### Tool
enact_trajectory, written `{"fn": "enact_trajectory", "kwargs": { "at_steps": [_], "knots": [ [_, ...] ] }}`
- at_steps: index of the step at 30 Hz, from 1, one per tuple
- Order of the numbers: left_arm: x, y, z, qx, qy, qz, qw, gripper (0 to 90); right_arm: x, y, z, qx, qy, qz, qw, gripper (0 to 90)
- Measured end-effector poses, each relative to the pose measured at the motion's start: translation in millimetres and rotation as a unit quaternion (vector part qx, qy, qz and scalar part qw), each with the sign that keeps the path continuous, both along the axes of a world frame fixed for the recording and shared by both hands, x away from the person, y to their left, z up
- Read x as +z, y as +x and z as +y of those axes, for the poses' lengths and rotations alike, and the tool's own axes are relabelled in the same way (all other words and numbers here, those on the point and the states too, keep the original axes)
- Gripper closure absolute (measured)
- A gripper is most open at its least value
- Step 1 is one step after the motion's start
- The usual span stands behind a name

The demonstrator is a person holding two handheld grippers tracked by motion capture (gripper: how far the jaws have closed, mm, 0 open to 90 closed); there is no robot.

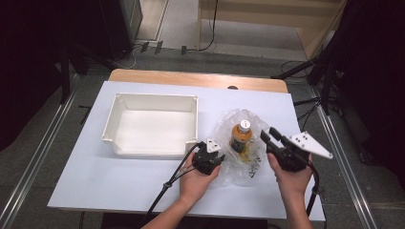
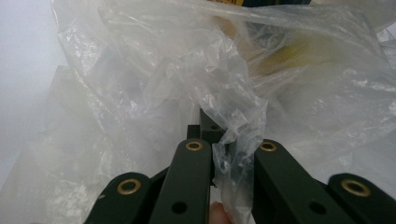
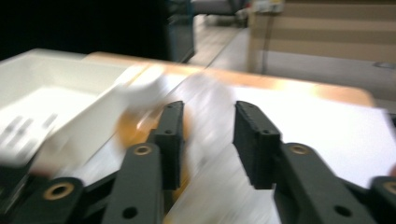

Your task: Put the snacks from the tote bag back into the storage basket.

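Plastic bag (image 1: pixel 236 143): one, clear and crumpled, on the white table (image 1: pixel 95 181) just right of the tray, between the two hands.
Bottle (image 1: pixel 240 136): one, amber with a white cap, lying inside the bag.
Tray (image 1: pixel 111 125): one, white, left of the bag.
Left gripper (image 1: pixel 213 153): jaws closed, pinching a fold of the bag at its left edge; the left gripper view shows film caught between them (image 2: pixel 229 154).
Right gripper (image 1: pixel 268 135): jaws parted, nothing between them, held above the bag's right side (image 3: pixel 208 140).
Grippers: two, one in each hand.
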State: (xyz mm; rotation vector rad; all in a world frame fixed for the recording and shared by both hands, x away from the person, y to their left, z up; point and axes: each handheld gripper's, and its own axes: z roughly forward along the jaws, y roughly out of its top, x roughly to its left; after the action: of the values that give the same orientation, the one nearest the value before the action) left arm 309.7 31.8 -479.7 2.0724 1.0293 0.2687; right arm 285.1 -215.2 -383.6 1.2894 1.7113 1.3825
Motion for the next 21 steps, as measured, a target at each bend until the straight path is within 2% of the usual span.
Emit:
{"fn": "enact_trajectory", "kwargs": {
  "at_steps": [3, 4, 5, 6, 7, 8, 9, 10, 11, 12, 13, 14, 16, 17, 18, 20, 21],
  "knots": [
    [-0.3, 0.0, 1.0, 0.0, -0.003, 0.001, 1.0, 89.3, 4.5, 26.5, -3.3, -0.008, 0.026, 0.017, 0.9995, 58.3],
    [-0.3, 0.0, 1.0, 0.0, -0.003, 0.001, 1.0, 89.3, 4.5, 26.5, -3.3, -0.008, 0.026, 0.017, 0.9995, 58.3],
    [-0.3, -0.4, 0.7, 0.001, -0.001, -0.001, 1.0, 89.3, 2.9, 35.4, -2.9, -0.003, 0.03, 0.027, 0.9992, 59.3],
    [-0.1, -0.7, 0.9, -0.001, 0.001, -0.002, 1.0, 89.3, -9.0, 52.3, -0.9, 0.001, 0.031, 0.06, 0.9977, 65.3],
    [-0.2, -0.7, 1.0, -0.001, 0.0, -0.001, 1.0, 89.3, -9.0, 52.3, -0.9, 0.001, 0.031, 0.06, 0.9977, 65.3],
    [-0.3, -0.4, 1.5, -0.001, -0.004, 0.001, 1.0, 89.3, -14.8, 56.2, 0.4, 0.0, 0.03, 0.075, 0.9967, 68.5],
    [-0.1, 0.0, 3.3, -0.004, -0.005, 0.006, 1.0, 89.3, -32.7, 62.6, 3.4, 0.006, 0.032, 0.111, 0.9933, 77.6],
    [-0.1, 0.0, 3.3, -0.004, -0.005, 0.006, 1.0, 89.3, -32.7, 62.6, 3.4, 0.006, 0.032, 0.111, 0.9933, 77.6],
    [-0.3, 0.4, 3.8, -0.004, -0.009, 0.008, 0.9999, 89.3, -54.0, 65.3, 6.8, 0.008, 0.026, 0.15, 0.9883, 84.9],
    [-0.3, 0.4, 3.8, -0.004, -0.009, 0.008, 0.9999, 89.3, -54.0, 65.3, 6.8, 0.008, 0.026, 0.15, 0.9883, 84.9],
    [-0.2, 0.7, 4.4, -0.005, -0.01, 0.01, 0.9999, 89.3, -61.0, 65.8, 7.7, 0.006, 0.023, 0.164, 0.9862, 86.6],
    [-0.2, 1.2, 4.9, -0.005, -0.012, 0.013, 0.9998, 89.3, -70.6, 66.5, 8.8, 0.002, 0.017, 0.184, 0.9828, 87.9],
    [0.0, 1.5, 6.0, -0.005, -0.019, 0.015, 0.9997, 89.2, -93.9, 67.9, 7.6, -0.009, 0.002, 0.237, 0.9716, 90.0],
    [0.3, 1.4, 6.8, -0.005, -0.022, 0.013, 0.9997, 89.2, -98.6, 67.8, 6.6, -0.013, -0.003, 0.251, 0.9679, 90.0],
    [0.3, 1.4, 6.8, -0.005, -0.022, 0.013, 0.9997, 89.1, -101.1, 66.6, 4.1, -0.011, 0.005, 0.244, 0.9696, 90.0],
    [2.2, 0.2, 9.4, -0.005, -0.033, 0.005, 0.9994, 88.9, -101.4, 65.7, 2.3, -0.014, 0.009, 0.245, 0.9693, 90.0],
    [3.3, -0.7, 10.3, -0.004, -0.033, 0.001, 0.9994, 87.3, -101.3, 64.6, 1.9, -0.015, 0.0, 0.242, 0.9703, 90.0]
  ]
}}
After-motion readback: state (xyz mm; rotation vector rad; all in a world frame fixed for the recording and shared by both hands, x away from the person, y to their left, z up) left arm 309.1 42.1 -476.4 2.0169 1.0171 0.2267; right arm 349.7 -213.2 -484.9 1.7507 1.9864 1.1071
